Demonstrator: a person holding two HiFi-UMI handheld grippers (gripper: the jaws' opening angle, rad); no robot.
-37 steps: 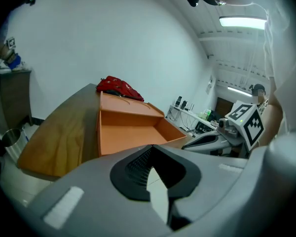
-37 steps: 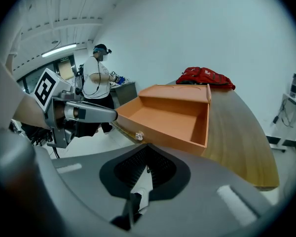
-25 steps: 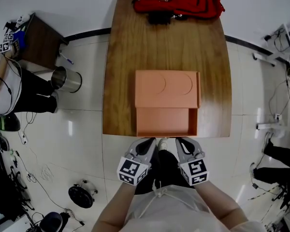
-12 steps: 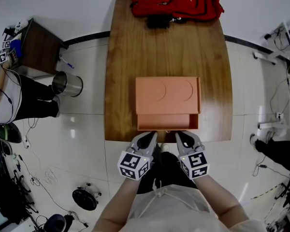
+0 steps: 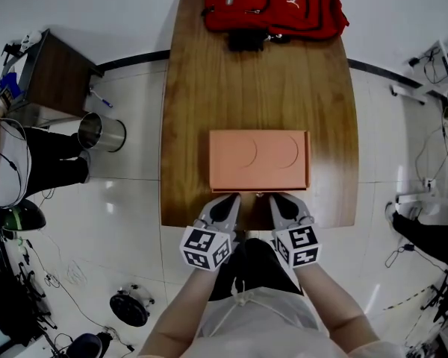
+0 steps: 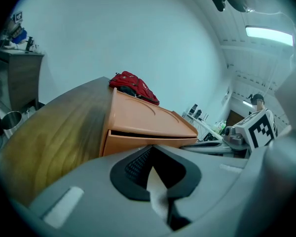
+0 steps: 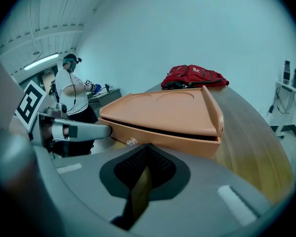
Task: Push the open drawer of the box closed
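An orange box [image 5: 259,160] lies on the wooden table [image 5: 194,88] near its front edge, seen also in the left gripper view [image 6: 153,117] and the right gripper view [image 7: 163,110]. Its drawer front [image 6: 138,143] sits about flush with the box, with only a thin dark slit under the lid. My left gripper [image 5: 229,200] is shut, empty, tips at the drawer front's left part. My right gripper [image 5: 278,199] is shut and empty too, tips at the right part [image 7: 187,141]. Whether the tips touch the front, I cannot tell.
A red backpack [image 5: 272,7] lies at the table's far end. Left of the table stand a metal bin [image 5: 101,131] and a dark side table [image 5: 56,73], with a person [image 5: 7,162] beside them. Cables and a black round object [image 5: 127,308] lie on the floor.
The drawer has slid into the box, from well out to nearly flush. Both grippers have moved forward with it, up to the table's front edge.
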